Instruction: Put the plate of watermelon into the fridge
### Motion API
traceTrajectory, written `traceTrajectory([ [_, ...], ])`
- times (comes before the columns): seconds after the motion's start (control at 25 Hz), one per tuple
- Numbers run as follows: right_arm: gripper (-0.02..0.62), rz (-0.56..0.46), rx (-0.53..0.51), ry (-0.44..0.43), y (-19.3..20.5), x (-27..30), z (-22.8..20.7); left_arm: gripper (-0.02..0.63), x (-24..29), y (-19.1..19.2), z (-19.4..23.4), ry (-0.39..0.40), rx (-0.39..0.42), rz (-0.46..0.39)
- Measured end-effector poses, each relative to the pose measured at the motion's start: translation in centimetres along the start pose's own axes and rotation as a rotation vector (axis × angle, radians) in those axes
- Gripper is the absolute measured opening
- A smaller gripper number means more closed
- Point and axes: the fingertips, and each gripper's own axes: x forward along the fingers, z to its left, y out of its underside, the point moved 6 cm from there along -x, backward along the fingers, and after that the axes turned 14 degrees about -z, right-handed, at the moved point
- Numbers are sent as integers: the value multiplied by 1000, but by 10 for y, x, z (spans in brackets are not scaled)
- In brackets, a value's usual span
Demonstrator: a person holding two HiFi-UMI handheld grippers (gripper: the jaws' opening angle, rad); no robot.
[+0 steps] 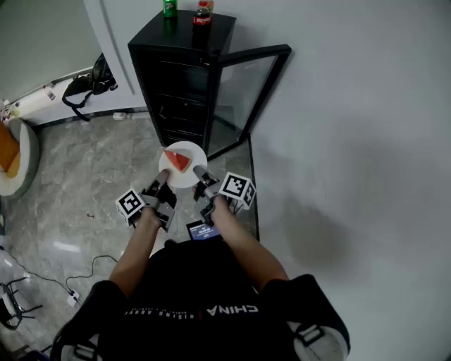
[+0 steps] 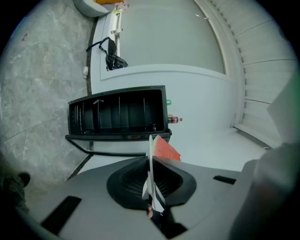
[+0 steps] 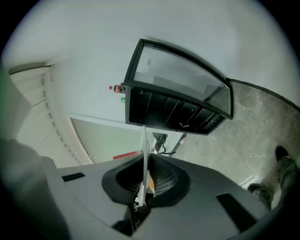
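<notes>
A white plate [image 1: 184, 174] carrying a red watermelon slice [image 1: 177, 161] is held in the air in front of the black fridge [image 1: 184, 77], whose glass door [image 1: 250, 92] stands open to the right. My left gripper [image 1: 161, 186] is shut on the plate's left rim and my right gripper [image 1: 201, 179] on its right rim. In the left gripper view the plate [image 2: 150, 173] shows edge-on between the jaws of the left gripper [image 2: 151, 185], with the slice [image 2: 165, 149] beside it and the fridge [image 2: 117, 115] beyond. The right gripper [image 3: 142, 183] likewise pinches the plate [image 3: 144, 157], facing the fridge [image 3: 173, 110].
A green bottle [image 1: 170, 8] and a cola bottle [image 1: 202, 14] stand on the fridge top. A black bag [image 1: 88, 84] lies by the left wall, a round white seat [image 1: 28, 151] at the far left, cables [image 1: 77, 282] on the floor. A white wall [image 1: 352, 141] runs along the right.
</notes>
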Motion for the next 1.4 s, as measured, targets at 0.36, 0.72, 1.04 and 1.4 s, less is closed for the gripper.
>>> traceTrajectory([
  [0.36,31,12,-13,14,-2,0,-5,31,0,3,6,-13,-5,1],
  [0.72,31,27,-13,23,0,2,-8,31,-2,1,10,-23,7,-2],
  [1.04,31,46,-6,20,-2,5,-11,31,-1,3,11,-22,16,-8],
  [1.4,31,65,6,17,-15,7,-19,31,7,12,15,-32,34,-28],
])
